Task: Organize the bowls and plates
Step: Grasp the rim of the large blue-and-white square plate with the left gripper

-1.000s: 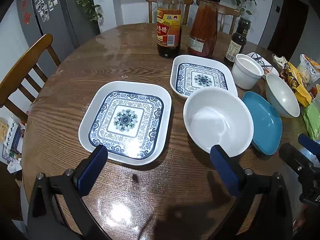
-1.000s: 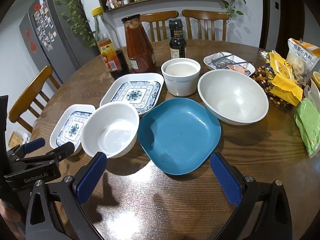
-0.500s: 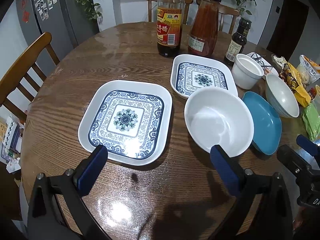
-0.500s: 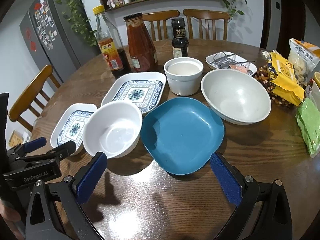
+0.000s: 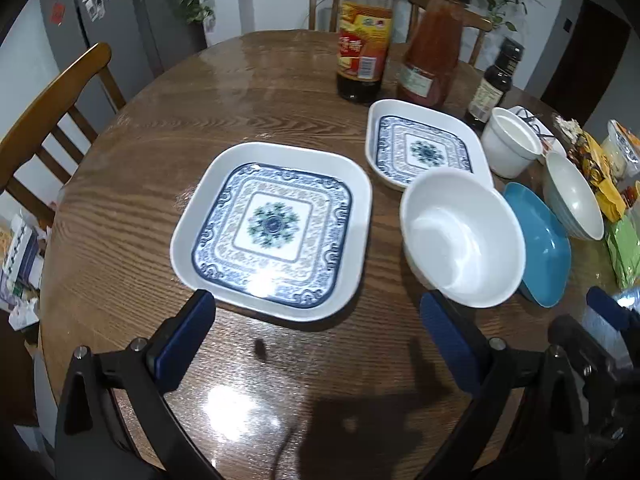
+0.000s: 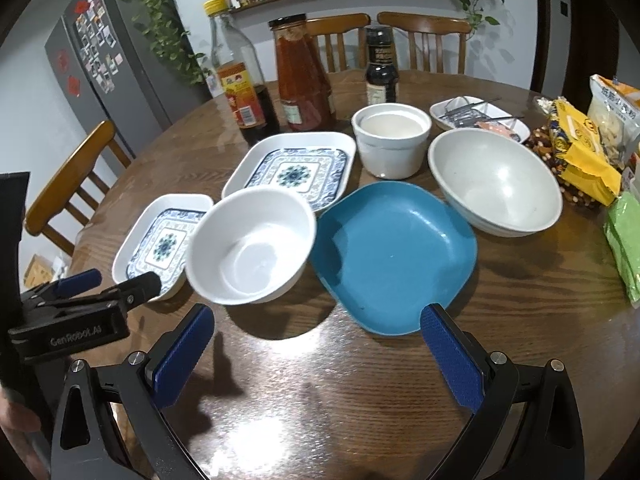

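On the round wooden table (image 5: 168,128) lie a near blue-patterned square plate (image 5: 272,228), a second patterned plate (image 5: 424,152) behind it, a white bowl (image 5: 460,236), a blue plate (image 5: 540,248), a grey-white bowl (image 5: 572,196) and a white cup (image 5: 512,148). My left gripper (image 5: 316,344) is open and empty, just short of the near plate's front edge. My right gripper (image 6: 320,356) is open and empty, in front of the white bowl (image 6: 252,248) and blue plate (image 6: 396,252). The left gripper (image 6: 80,288) also shows at the right wrist view's left edge.
Three bottles stand at the back: a vinegar bottle (image 5: 364,36), a red sauce jar (image 5: 432,52) and a dark soy bottle (image 5: 492,84). Snack bags (image 6: 580,148) and a green packet (image 6: 624,248) lie at the right. A small dish with utensils (image 6: 476,116) sits behind the grey-white bowl (image 6: 496,184). Chairs surround the table.
Both grippers have moved slightly forward toward the dishes; the plates and bowls look a little closer. Both stay open. No dish has moved.
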`<act>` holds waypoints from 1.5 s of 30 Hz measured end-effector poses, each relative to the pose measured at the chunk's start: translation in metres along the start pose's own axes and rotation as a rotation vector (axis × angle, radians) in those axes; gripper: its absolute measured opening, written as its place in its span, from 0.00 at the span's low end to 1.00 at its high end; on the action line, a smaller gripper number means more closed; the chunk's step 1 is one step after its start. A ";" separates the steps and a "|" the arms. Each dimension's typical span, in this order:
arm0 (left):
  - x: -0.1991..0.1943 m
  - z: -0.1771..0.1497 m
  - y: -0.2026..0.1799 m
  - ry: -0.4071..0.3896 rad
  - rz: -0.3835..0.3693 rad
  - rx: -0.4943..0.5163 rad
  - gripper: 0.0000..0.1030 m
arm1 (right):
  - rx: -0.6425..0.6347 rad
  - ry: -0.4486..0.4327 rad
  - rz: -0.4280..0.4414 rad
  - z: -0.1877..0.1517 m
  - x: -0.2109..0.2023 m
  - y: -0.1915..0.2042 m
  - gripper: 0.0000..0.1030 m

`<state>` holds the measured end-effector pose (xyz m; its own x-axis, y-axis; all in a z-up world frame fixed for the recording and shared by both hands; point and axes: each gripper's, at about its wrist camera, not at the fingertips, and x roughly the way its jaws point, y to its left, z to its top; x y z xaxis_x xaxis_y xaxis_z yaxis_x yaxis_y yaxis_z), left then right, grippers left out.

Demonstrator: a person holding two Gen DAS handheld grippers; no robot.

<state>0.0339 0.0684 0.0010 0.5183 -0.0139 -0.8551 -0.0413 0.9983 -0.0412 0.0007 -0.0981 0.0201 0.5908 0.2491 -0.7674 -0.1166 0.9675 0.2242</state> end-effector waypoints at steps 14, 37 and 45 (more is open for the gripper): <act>0.016 0.017 0.078 0.005 0.049 -0.056 0.99 | -0.043 0.090 0.171 -0.011 0.032 0.064 1.00; 0.072 0.042 0.125 0.057 -0.038 0.038 0.42 | -0.014 0.173 0.093 0.020 0.122 0.142 0.37; 0.054 0.030 0.160 0.027 -0.041 -0.034 0.31 | -0.044 0.202 0.166 0.016 0.124 0.164 0.17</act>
<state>0.0805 0.2290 -0.0360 0.4969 -0.0569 -0.8659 -0.0496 0.9944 -0.0938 0.0677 0.0904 -0.0286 0.3898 0.4042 -0.8274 -0.2361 0.9123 0.3345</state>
